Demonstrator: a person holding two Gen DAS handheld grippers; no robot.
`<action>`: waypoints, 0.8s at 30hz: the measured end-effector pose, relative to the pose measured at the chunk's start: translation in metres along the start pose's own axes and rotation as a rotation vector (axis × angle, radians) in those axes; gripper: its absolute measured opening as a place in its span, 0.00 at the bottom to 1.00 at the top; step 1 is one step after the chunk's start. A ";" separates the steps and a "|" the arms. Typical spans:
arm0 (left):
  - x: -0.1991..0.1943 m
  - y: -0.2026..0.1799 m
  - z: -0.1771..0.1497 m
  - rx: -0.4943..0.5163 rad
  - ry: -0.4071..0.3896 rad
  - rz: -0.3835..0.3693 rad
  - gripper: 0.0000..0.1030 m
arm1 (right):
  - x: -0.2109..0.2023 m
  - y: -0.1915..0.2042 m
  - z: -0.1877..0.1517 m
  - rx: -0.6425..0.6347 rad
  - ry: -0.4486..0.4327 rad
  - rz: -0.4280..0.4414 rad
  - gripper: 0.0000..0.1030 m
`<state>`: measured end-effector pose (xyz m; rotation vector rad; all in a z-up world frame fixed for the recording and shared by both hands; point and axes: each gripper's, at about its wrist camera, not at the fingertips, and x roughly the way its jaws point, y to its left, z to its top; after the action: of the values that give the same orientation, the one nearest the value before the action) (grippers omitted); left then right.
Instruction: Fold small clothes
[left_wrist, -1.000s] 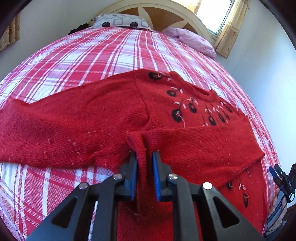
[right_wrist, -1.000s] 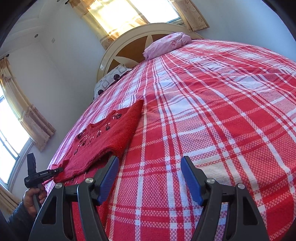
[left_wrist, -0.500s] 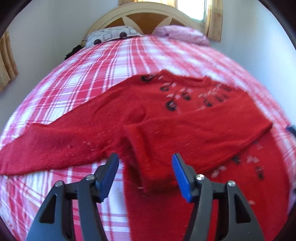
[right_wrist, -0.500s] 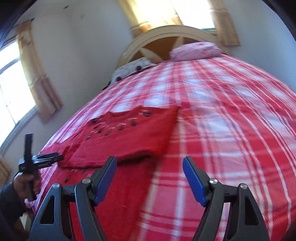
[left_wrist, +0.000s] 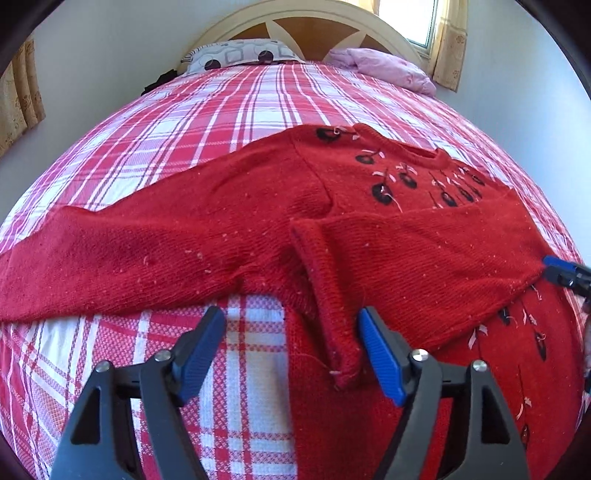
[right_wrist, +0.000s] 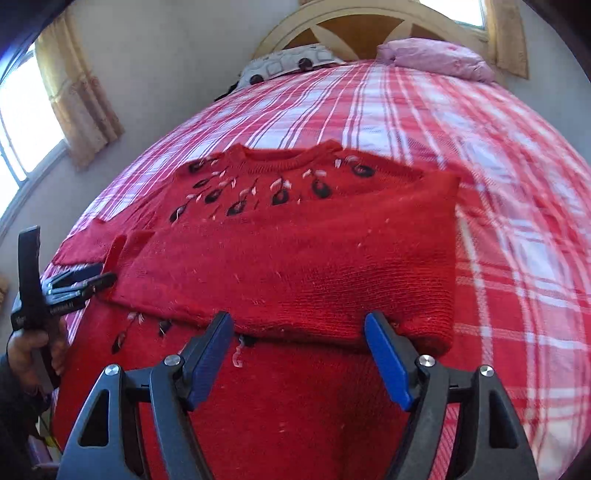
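Your left gripper (left_wrist: 291, 343) has just been opening: its blue-padded jaws now stand wide, and the cuff of the folded sleeve (left_wrist: 343, 354) lies between them, released, with neither pad pressing on it. Your right gripper (right_wrist: 299, 354) also has its jaws spread wide and holds nothing; they hover just above the near edge of that same sleeve. The red knitted sweater with black and pink flower embroidery (right_wrist: 288, 258) lies flat on the bed with the red-and-white plaid cover (left_wrist: 229, 110), one sleeve folded across its chest, the other stretched out to the side. In the right wrist view your hand (right_wrist: 26, 354) grips the left gripper's handle; white lettering on it is too small to read.
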<state>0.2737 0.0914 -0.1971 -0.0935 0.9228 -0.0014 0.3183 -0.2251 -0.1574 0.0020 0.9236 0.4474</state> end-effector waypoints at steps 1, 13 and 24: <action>0.000 0.000 -0.001 -0.001 -0.004 -0.002 0.76 | -0.003 0.006 0.002 -0.012 -0.002 -0.004 0.72; -0.001 0.009 -0.003 -0.041 -0.028 -0.029 0.77 | 0.052 0.083 -0.009 -0.156 0.028 -0.085 0.73; -0.041 0.064 -0.014 -0.139 -0.127 0.037 0.76 | 0.052 0.090 -0.017 -0.198 -0.009 -0.111 0.79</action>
<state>0.2351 0.1556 -0.1782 -0.2038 0.7971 0.1023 0.2984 -0.1269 -0.1911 -0.2260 0.8632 0.4338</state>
